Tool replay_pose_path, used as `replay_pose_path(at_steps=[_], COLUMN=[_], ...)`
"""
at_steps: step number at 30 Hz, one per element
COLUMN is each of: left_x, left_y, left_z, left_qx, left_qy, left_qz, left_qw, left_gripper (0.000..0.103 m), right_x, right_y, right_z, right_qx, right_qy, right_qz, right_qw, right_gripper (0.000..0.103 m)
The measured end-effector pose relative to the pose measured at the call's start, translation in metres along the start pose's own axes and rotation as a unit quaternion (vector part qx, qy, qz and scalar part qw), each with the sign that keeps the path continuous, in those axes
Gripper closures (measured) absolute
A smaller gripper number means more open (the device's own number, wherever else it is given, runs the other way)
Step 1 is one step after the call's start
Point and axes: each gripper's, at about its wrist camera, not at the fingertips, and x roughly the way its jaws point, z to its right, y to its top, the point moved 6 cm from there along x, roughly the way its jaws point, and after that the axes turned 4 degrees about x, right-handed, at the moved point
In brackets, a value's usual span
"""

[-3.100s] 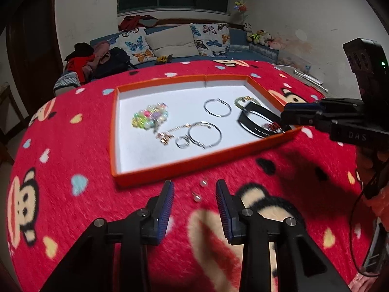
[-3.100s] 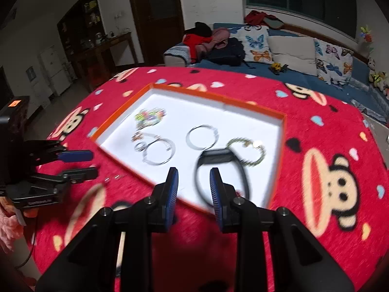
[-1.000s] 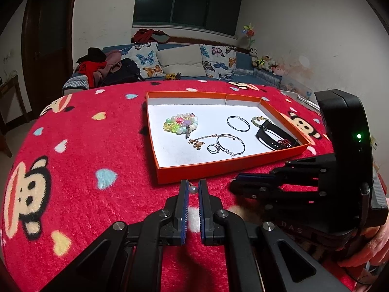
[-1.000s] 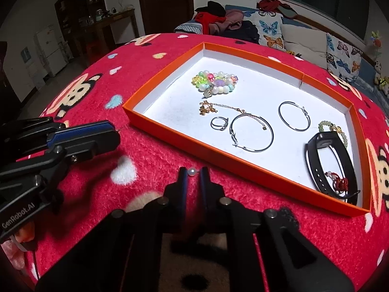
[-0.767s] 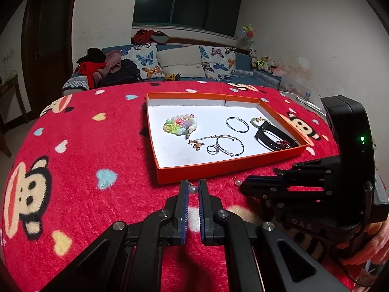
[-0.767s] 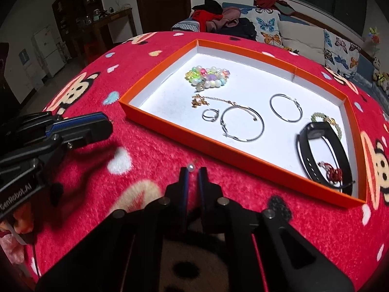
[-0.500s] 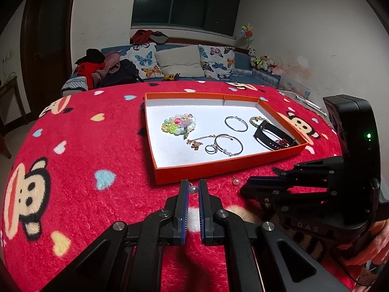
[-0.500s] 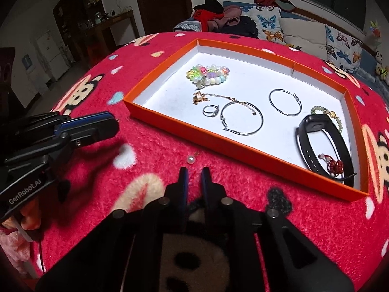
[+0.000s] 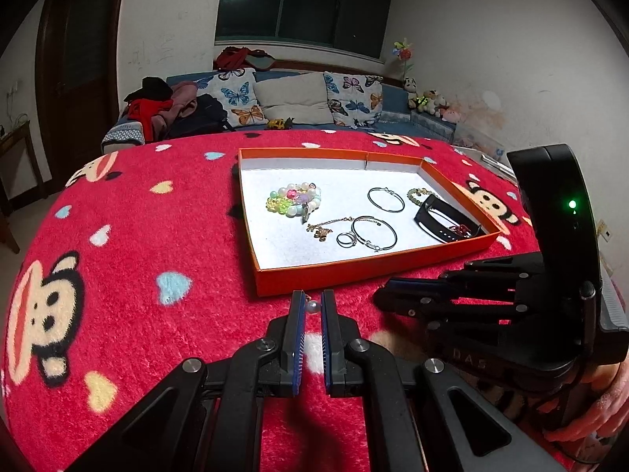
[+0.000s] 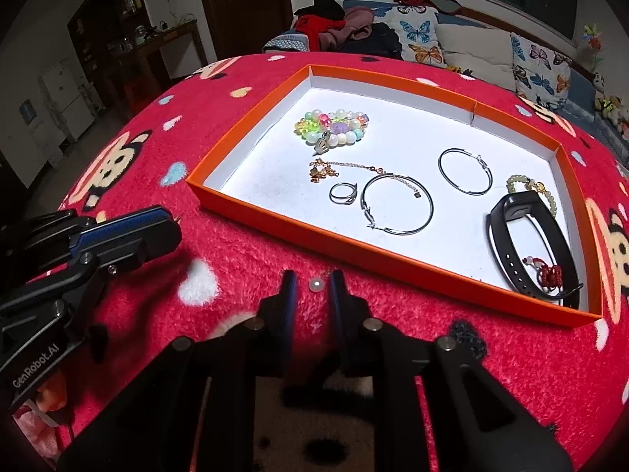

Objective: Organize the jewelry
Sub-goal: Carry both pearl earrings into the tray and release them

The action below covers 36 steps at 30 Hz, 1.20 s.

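Note:
An orange tray [image 9: 354,271] [image 10: 251,206] with a white floor holds a bead bracelet [image 9: 293,198] [image 10: 334,128], two hoop bracelets [image 10: 397,204], a ring [image 10: 343,192], a gold chain [image 10: 334,167] and a black band [image 9: 444,218] [image 10: 523,244]. My left gripper [image 9: 313,306] is shut on a small pearl earring [image 9: 313,306] just in front of the tray's near wall. My right gripper [image 10: 312,281] is slightly open around a second pearl earring [image 10: 316,284] that lies on the red cloth in front of the tray.
The table wears a red fleece cloth with monkey faces [image 9: 43,314]. The right gripper body [image 9: 511,295] sits close to the right of my left fingers. A sofa with butterfly cushions [image 9: 298,98] stands behind the table.
My right gripper was shut on the second pearl earring, let it drop onto the cloth, and its jaws have now opened around it. My left gripper keeps holding its pearl.

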Motion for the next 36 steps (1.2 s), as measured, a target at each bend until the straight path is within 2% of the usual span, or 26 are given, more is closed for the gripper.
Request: replay_pose_path(at_steps=[10,18,26,36], left_x=[-0.002,0.002,0.037,0.077], left_y=[0.008,0.038,0.06,0.053], left_z=[0.002,0.009,0.005,-0.011], left_qx=[-0.003,0.005,0.01,-0.007], left_qy=[-0.003,-0.006,0.003,0.004], left_qz=[0.006,0.022,0.004,-0.035], left_qw=[1.0,0.9997,0.9999,0.9993], left_gripper=[0.096,0.096,0.096,0.095], right_x=[-0.025,-0.057,-0.028,-0.001], right_y=[-0.004,0.011,0.03,0.033], right_z=[0.009,0.035,0.069,0.082], right_qx=[-0.01,0.009,0.035,0.043], right_qy=[0.034,0.053,0.046,0.049], right_qz=[0.011,0.045,0.037,0.017], right_qw=[0.999,0.998,0.998,0.998], right_gripper=[0.095,0.095,0.095,0.094])
